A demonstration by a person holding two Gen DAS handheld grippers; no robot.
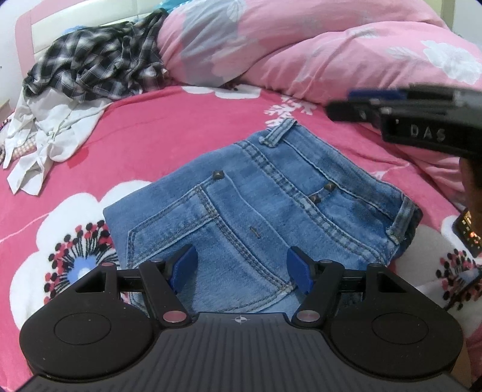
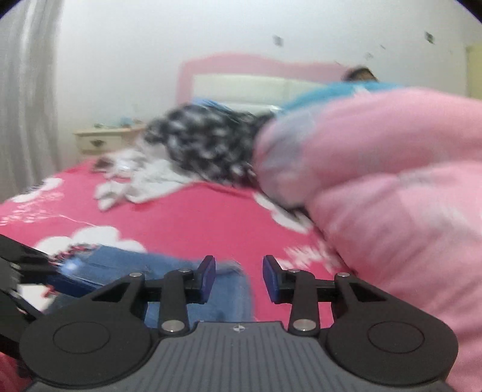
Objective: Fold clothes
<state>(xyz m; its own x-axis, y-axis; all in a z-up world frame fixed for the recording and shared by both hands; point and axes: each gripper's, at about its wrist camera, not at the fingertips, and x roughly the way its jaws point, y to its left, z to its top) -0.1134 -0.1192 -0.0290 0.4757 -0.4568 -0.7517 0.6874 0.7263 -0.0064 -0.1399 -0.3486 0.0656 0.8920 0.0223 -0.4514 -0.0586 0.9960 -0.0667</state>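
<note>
- Across the centre of the left wrist view, the folded jeans [image 1: 265, 211] lie flat on my bed's pink flowered bedspread [image 1: 186, 120], back pocket and waistband facing up.
- My left hand-held gripper [image 1: 241, 268] hangs just over the near edge of the denim with its blue pads [image 1: 183, 265] spread wide and nothing pinched between them; whether the tips touch the cloth I cannot tell.
- At the right edge of that view, my right hand-held gripper [image 1: 355, 105] shows from the side, blurred, above the bedspread and past the waistband end of the jeans.
- In the right wrist view, that gripper's jaws stand apart with an empty gap between the pads, so it is released; the jeans [image 2: 186, 271] sit low in the frame beneath and to the left of it.
- At the upper left of the left wrist view, a black-and-white plaid shirt [image 1: 96, 60] is heaped against the headboard [image 1: 75, 27], with a crumpled white garment [image 1: 51, 132] just below it.
- A rolled pink duvet [image 1: 331, 51] fills the upper right of that view.
- The right wrist view is smeared; a nightstand [image 2: 102, 138] shows at the middle left by the wall.
</note>
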